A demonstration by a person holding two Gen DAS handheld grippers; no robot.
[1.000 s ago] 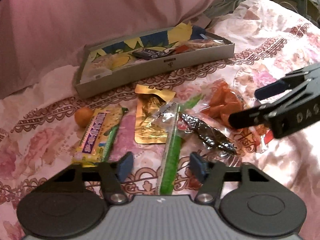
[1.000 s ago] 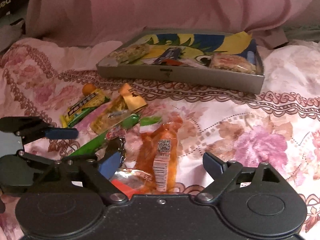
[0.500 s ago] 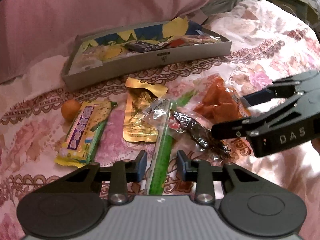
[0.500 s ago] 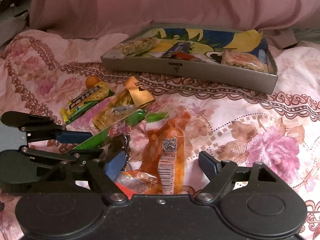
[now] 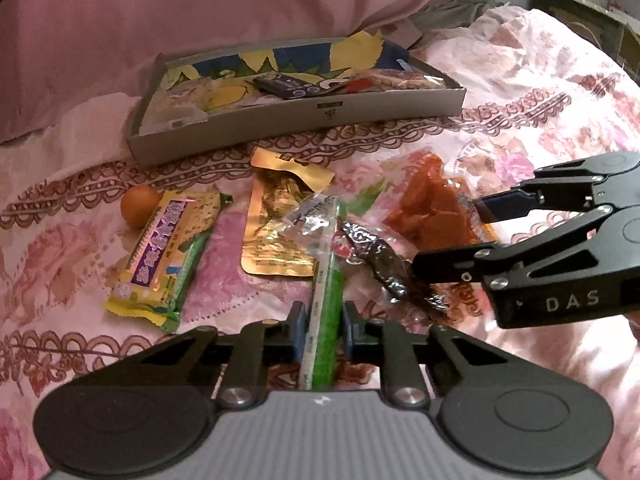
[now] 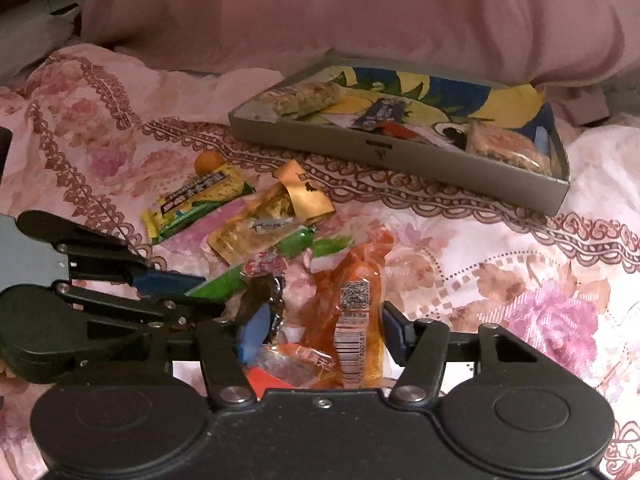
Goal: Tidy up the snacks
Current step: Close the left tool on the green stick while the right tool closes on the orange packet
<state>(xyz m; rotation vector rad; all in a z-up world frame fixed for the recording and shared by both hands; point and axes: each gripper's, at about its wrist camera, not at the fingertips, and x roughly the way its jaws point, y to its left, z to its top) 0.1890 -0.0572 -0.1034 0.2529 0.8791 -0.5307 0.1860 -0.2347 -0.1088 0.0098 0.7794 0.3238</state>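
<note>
Your left gripper (image 5: 323, 326) clamps the long green stick pkt (image 5: 326, 312); right gripper (image 6: 320, 330) open astride orange pkt (image 6: 352, 312), foil wrapper (image 5: 380, 260) just left.

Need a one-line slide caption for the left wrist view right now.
Left gripper shut on green stick snack; right gripper open over orange packet.

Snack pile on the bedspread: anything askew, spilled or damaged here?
Nothing spilled or torn. The loose snacks overlap untidily: the green stick pack lies across the gold pouch, and the dark foil wrapper lies against the orange snack bag. The tray's paper liner juts above its rim.
</note>
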